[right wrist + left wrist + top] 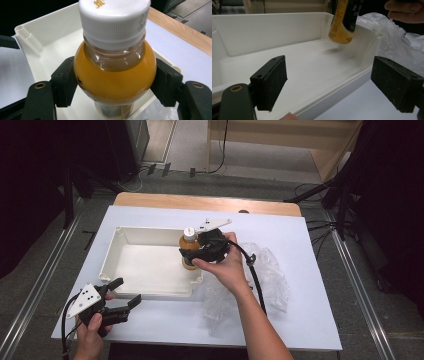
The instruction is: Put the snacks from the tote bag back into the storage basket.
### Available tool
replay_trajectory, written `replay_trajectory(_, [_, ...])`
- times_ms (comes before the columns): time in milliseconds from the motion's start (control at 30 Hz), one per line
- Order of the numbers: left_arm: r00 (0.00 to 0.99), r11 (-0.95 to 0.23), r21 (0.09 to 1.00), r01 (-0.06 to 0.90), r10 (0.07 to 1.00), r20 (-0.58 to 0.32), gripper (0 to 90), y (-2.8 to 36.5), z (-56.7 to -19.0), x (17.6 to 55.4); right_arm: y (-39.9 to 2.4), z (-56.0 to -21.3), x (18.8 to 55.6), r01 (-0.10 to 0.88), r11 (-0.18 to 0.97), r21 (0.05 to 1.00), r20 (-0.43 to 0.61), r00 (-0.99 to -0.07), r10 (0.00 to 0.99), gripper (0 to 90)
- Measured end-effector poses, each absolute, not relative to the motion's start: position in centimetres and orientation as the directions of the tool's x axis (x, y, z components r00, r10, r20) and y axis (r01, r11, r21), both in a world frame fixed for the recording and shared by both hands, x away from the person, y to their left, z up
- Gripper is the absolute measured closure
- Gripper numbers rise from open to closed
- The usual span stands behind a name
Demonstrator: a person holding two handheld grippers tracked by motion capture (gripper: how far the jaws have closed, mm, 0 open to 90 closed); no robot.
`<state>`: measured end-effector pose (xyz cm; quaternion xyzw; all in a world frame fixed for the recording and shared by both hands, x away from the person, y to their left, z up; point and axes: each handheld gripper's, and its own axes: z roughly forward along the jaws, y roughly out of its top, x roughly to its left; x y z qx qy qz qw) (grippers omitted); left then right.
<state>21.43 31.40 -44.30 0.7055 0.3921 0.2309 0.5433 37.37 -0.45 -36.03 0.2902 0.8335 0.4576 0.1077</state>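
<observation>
My right gripper (196,254) pinches the orange bottle (114,72) at its round shoulder, just under the white cap (114,18), and I hold it above the right end of the white tray (114,246). In the left gripper view the bottom of the bottle hangs over the tray floor and does not touch it, close to the right wall of the tray. My left gripper (121,299) waits with its jaws spread and nothing between them, near the front rim of the tray at its left corner. The first risk, I think, is the grip itself: the pads (65,82) press on a curved, smooth part of the bottle, so if I tilt my hand or loosen a little, the bottle can slide down or turn between them. The second risk is the tray wall: the bottle is near it, and if I lower it not straight, its base can catch the rim and tip over. The crumpled clear plastic bag (265,275) lies just beside the tray under my right forearm, and the cable of the gripper can drag it. If I release too high, the bottle probably falls on its side.
</observation>
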Motion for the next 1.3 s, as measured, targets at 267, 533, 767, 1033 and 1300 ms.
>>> replay_trajectory(267, [0.582, -0.094, 0.947, 0.306, 0.806, -0.108, 13.6, 31.4, -44.3, 21.5, -0.3, -36.9, 37.4, 0.391, 0.421, 0.818, 0.087, -0.808, 0.582, 30.8])
replay_trajectory(533, [0.586, -0.092, 0.949, 0.303, 0.803, -0.109, 13.6, 31.5, -44.3, 21.5, -0.1, -37.5, 37.4, 0.395, 0.430, 0.812, 0.083, -0.808, 0.584, 30.7])
replay_trajectory(767, [0.585, -0.092, 0.948, 0.305, 0.804, -0.110, 13.5, 31.5, -44.3, 21.4, 0.0, -38.0, 37.3, 0.397, 0.437, 0.807, 0.081, -0.807, 0.585, 30.7])
replay_trajectory(1033, [0.589, -0.093, 0.947, 0.308, 0.800, -0.113, 13.5, 31.4, -44.3, 21.5, 0.0, -38.7, 37.4, 0.411, 0.437, 0.800, 0.087, -0.800, 0.593, 30.7])
replay_trajectory(1300, [0.588, -0.090, 0.947, 0.307, 0.801, -0.114, 13.5, 31.5, -44.3, 21.4, 0.0, -39.2, 37.5, 0.416, 0.440, 0.795, 0.090, -0.799, 0.594, 30.7])
